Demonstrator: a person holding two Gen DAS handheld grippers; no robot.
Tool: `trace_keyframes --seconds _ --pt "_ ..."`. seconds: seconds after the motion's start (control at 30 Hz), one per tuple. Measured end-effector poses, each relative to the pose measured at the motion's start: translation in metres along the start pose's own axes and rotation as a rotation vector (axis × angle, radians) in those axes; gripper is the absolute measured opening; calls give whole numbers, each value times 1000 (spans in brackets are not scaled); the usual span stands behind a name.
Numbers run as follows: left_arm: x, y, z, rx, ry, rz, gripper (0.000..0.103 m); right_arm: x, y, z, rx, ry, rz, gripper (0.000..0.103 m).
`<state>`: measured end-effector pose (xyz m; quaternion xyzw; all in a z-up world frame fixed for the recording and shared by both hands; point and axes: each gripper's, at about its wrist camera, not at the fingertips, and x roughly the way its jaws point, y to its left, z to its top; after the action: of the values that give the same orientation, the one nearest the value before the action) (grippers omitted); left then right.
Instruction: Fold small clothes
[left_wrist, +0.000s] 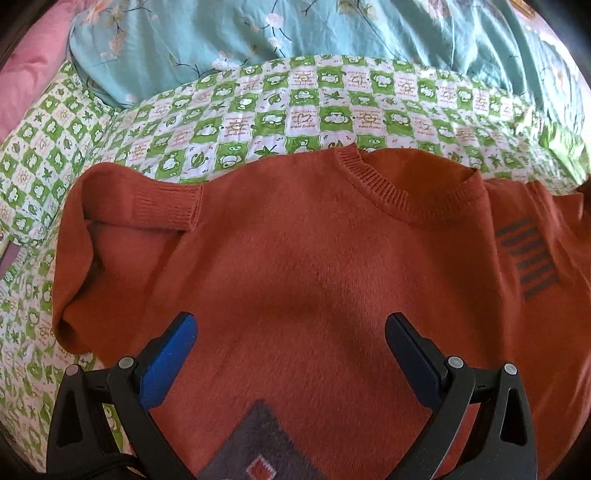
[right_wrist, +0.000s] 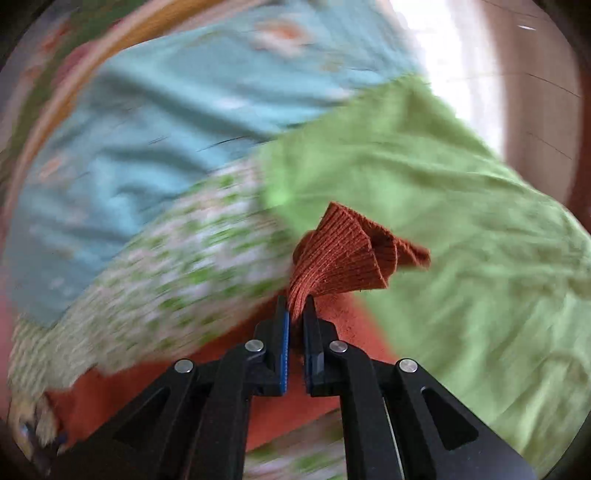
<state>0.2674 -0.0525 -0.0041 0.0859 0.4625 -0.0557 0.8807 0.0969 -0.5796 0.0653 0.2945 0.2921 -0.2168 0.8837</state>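
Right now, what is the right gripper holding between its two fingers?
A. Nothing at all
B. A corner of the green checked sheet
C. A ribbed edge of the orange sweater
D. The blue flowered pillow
C: in the right wrist view the right gripper is shut on a bunched ribbed edge of the orange sweater, while the left gripper hangs open above the sweater's front.

The sweater (left_wrist: 295, 258) lies on the checked sheet (left_wrist: 258, 122) (neckline farthest), with a floral quilt (left_wrist: 332, 29) behind.
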Motion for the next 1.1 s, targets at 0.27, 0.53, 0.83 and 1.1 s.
trace_keyframes --seconds 0.27,0.53,0.83,1.1 --pt "-24 30 -22 -48 -9 -74 102 4 153 -87 -141 165 322 7" --pt "-38 65 -45 -114 -19 -139 102 45 284 -187 -169 394 572 7" --pt "-37 74 -49 -150 -13 -230 102 76 364 -251 -195 576 698 11" --pt "-7 53 -30 -169 55 -344 102 65 320 -237 -116 551 648 42"
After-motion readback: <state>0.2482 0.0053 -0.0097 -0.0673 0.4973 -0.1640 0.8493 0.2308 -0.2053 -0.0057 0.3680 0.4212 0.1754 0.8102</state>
